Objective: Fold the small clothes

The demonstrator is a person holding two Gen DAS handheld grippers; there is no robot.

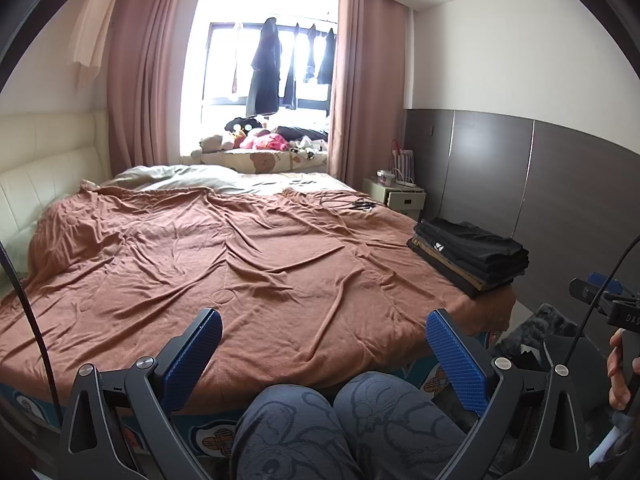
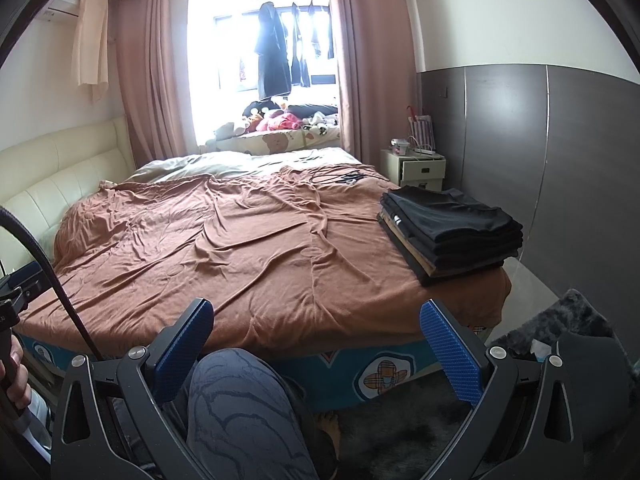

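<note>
A neat stack of folded dark clothes (image 1: 468, 252) (image 2: 448, 228) lies on the right corner of the bed, near its foot. My left gripper (image 1: 324, 344) is open and empty, held over a person's knees (image 1: 340, 420) at the foot of the bed. My right gripper (image 2: 316, 340) is also open and empty, to the right of the left one, above one knee (image 2: 240, 400). Both point across the rumpled brown bedspread (image 1: 240, 256) (image 2: 224, 236). No loose garment lies between either pair of fingers.
A cable and dark glasses (image 2: 344, 178) lie on the far side of the bed. A nightstand (image 2: 416, 166) stands beyond the stack. A dark shaggy rug (image 2: 560, 332) covers the floor at right. Toys (image 1: 256, 140) fill the window sill.
</note>
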